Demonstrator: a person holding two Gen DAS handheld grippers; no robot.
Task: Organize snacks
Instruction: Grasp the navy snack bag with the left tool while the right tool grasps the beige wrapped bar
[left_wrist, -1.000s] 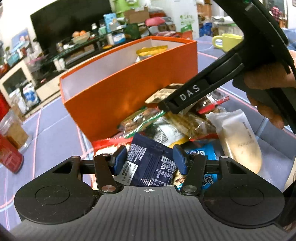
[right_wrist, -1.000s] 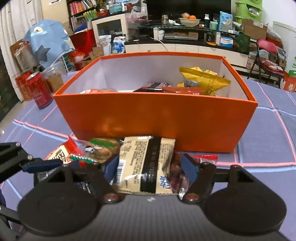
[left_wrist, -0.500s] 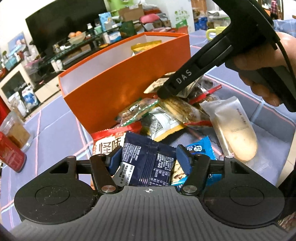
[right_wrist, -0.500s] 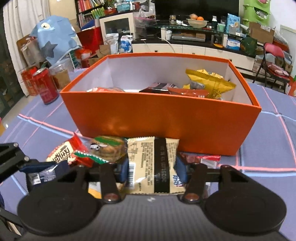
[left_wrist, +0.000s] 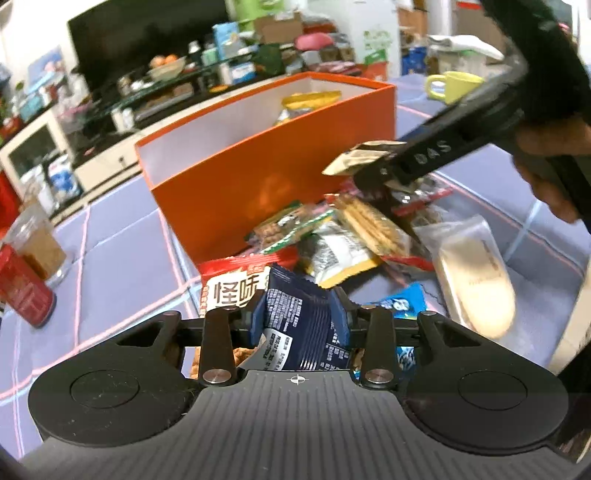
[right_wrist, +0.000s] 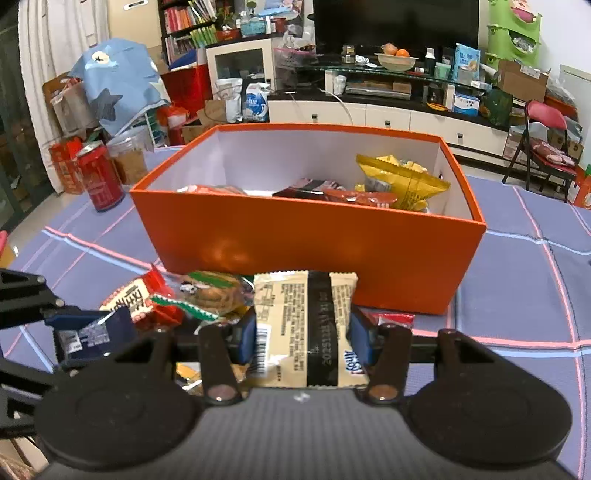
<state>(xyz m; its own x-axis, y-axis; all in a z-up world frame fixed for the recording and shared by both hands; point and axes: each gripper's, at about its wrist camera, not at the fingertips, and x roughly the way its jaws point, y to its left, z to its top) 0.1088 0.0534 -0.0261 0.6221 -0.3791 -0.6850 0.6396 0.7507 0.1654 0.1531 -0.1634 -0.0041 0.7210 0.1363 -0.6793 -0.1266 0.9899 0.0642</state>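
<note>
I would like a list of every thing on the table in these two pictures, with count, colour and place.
Box: one, orange outside, white inside, middle of the table.
Yellow packet: one, inside the box, at its right end.
Loose snack packets: several, mixed colours, piled on the table against the box.
Dark blue packet: one, held in the left gripper.
Beige packet: one, black band, held in the right gripper.
Red can: one, left of the box.
Mug: one, yellow-green, far table edge.
Tablecloth: one, purple, pink lines.
Left gripper: black, shut.
Right gripper: black, shut.
</note>
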